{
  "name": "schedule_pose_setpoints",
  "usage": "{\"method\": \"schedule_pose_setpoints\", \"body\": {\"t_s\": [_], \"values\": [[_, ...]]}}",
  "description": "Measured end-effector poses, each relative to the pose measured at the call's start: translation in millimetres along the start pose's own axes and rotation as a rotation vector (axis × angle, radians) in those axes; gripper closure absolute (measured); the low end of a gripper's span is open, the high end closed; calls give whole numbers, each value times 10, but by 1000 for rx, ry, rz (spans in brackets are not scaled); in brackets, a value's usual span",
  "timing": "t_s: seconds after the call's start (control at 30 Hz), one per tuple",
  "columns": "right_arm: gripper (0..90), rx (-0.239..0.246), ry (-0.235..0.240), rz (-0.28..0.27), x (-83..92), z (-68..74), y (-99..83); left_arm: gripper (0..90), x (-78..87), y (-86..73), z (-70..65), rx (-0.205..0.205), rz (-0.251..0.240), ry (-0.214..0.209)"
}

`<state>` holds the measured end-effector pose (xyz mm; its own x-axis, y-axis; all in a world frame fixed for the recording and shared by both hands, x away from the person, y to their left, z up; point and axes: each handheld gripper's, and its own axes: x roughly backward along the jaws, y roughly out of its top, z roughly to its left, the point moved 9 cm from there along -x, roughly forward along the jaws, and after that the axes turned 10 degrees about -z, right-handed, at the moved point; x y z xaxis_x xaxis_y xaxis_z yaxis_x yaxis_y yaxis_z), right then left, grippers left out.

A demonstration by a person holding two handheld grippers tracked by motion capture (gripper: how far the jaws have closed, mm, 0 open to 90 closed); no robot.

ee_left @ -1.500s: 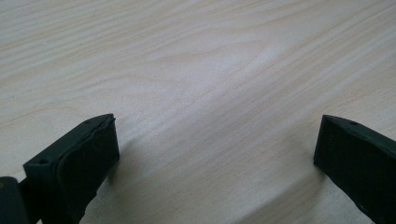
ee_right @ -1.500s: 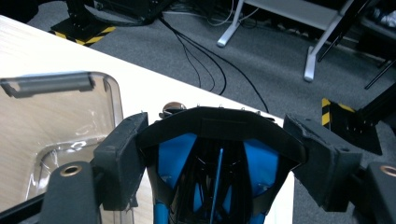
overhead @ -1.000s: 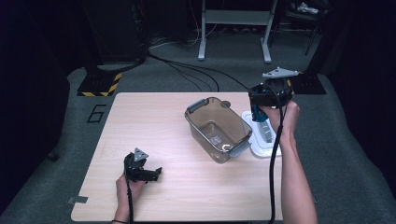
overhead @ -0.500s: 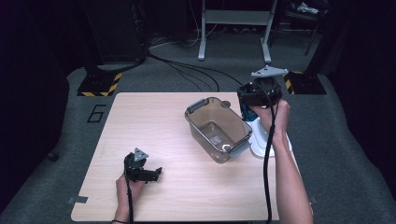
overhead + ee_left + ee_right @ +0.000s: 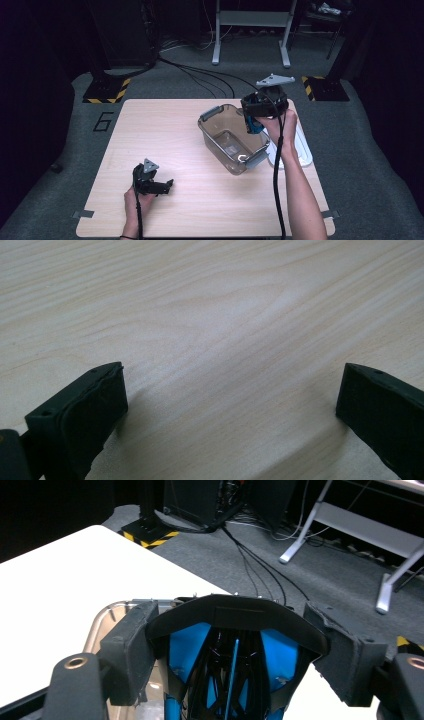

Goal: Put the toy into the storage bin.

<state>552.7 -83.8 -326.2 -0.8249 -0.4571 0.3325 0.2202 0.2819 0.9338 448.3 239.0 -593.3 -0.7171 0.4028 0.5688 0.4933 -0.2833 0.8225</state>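
At left, near the worktop [image 5: 165,130] front edge, left hand-held gripper [image 5: 167,185] lying low, jaws spread over bare wood; mid-right, clear plastic tub [image 5: 231,142]; above its far right rim, right hand-held gripper [image 5: 252,125] pinching a black-and-blue object [image 5: 235,645].

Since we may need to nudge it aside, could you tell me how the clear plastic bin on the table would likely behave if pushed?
The bin looks thin-walled and almost empty, so probably light and easy to slide on the smooth table. Its tall open shape might tip if pushed near the rim.
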Motion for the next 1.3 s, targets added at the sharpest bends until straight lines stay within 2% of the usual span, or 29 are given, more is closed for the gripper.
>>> {"method": "schedule_pose_setpoints", "body": {"t_s": [0.4,0.67,0.97,1.0,1.17,1.3], "values": [[239,-5,63,31,-146,194,-148,0,0,0,-1,1,0,-1],[238,-13,88,58,-221,305,-286,0,-1,0,-2,2,0,-1],[238,-17,94,95,-258,353,-449,0,0,0,0,0,0,0],[238,-34,94,103,-260,371,-490,0,0,0,0,0,0,0],[238,-31,108,118,-271,387,-578,1,-1,0,0,0,0,0],[237,-49,111,139,-273,416,-679,0,-1,1,0,0,-1,0]]}}
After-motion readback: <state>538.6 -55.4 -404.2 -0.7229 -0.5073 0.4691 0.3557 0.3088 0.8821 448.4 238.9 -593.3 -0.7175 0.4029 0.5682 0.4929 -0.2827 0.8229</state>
